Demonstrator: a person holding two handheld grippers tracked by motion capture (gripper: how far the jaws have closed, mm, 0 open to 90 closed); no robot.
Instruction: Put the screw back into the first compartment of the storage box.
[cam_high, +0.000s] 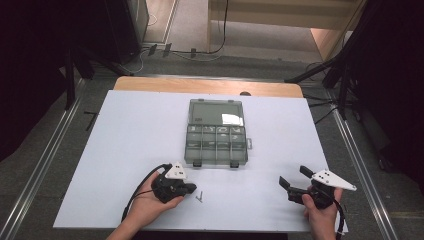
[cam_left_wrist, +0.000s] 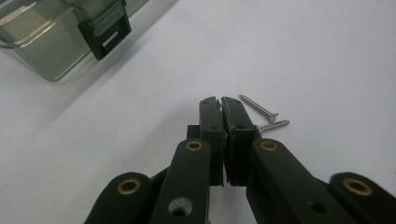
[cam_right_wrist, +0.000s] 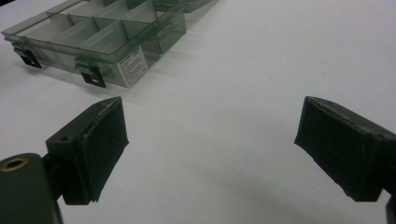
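Left claw (cam_left_wrist: 220, 100) closed, black pads pressed together with nothing clearly between; two slim threaded steel screws (cam_left_wrist: 259, 106) lying just right of its tips on matte white bench (cam_left_wrist: 327, 56). Right claw (cam_right_wrist: 210, 140) wide open, empty. Smoky translucent plastic compartment box (cam_high: 216, 132) well ahead of both.

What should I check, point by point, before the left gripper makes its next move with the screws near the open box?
1. Left gripper jaws: shut, pads together. Ok.
2. Screw held between them: nothing is visible between the tips; two screws lie on the table just beside them. Not ok.
3. Screws apart for a single pick: their heads lie close together; whether they touch, cannot tell.
4. Compartment box: lid open, ahead of both grippers, so its compartments can be reached. Ok.
5. Right gripper: jaws open and empty, well away from the screws. Ok.
6. Path from screws to box: bare table between them. Ok.
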